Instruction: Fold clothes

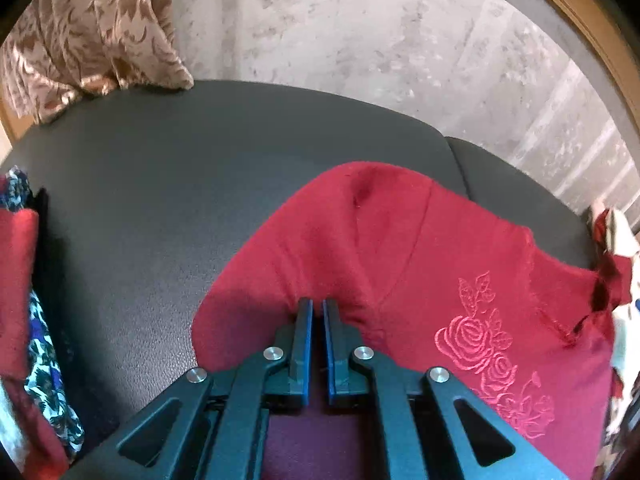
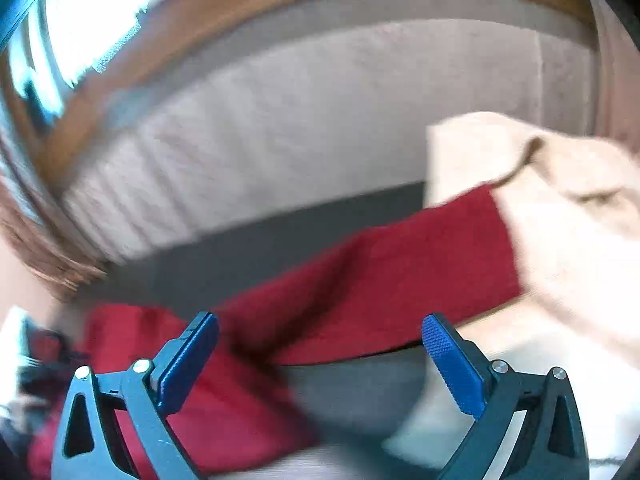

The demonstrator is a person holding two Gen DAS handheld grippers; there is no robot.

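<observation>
A red garment (image 1: 400, 256) with pink embroidered roses (image 1: 492, 352) lies on a dark grey leather cushion (image 1: 160, 200). My left gripper (image 1: 317, 304) is shut on a fold of this red cloth at its near edge, blue pads pinching it. In the blurred right wrist view the same red garment (image 2: 360, 280) stretches across the cushion (image 2: 240, 248). My right gripper (image 2: 320, 332) hangs just above it, open wide, with nothing between its blue pads (image 2: 452, 364).
A beige patterned cloth (image 1: 92, 36) drapes at the cushion's back left. Red and blue-flowered clothes (image 1: 28, 320) pile at the left edge, more printed cloth (image 1: 624, 300) at the right. A cream garment (image 2: 560, 216) lies right of the red one. A rough wall (image 1: 360, 40) stands behind.
</observation>
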